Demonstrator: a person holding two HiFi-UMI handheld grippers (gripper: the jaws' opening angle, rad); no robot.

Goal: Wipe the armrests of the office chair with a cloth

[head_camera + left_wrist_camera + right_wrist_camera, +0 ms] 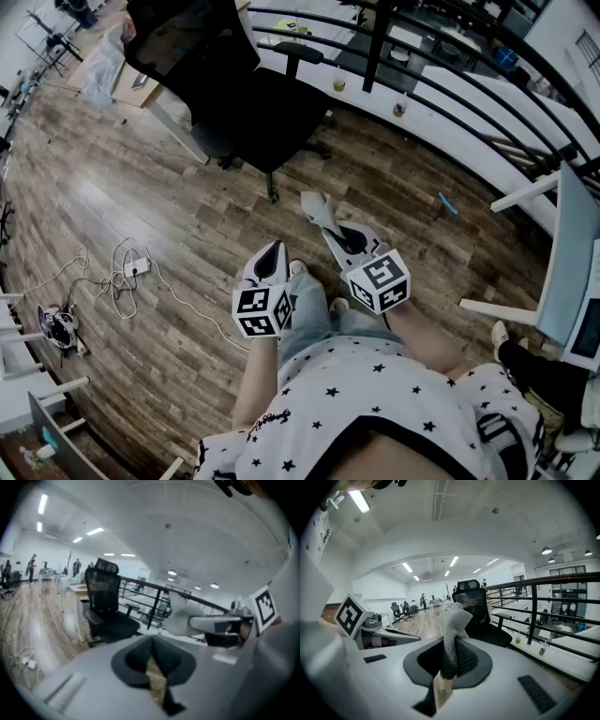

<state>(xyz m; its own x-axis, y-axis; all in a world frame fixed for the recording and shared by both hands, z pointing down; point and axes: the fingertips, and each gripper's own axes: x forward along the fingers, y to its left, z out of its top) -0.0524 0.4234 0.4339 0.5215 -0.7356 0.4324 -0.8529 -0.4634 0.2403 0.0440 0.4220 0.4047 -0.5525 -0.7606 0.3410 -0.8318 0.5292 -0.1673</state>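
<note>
Up at twelve o'clock in the head view stands the black office chair [253, 103] on the wooden floor [141, 206], one armrest [298, 52] out at its one o'clock, by the railing [450, 66]. The right gripper [330, 225] has its jaws pinched on the grey cloth [317, 208], which pokes out past the tips toward the chair, well apart from it. The left gripper [273, 251], at its nine o'clock, has its jaws pressed together on nothing.
</note>
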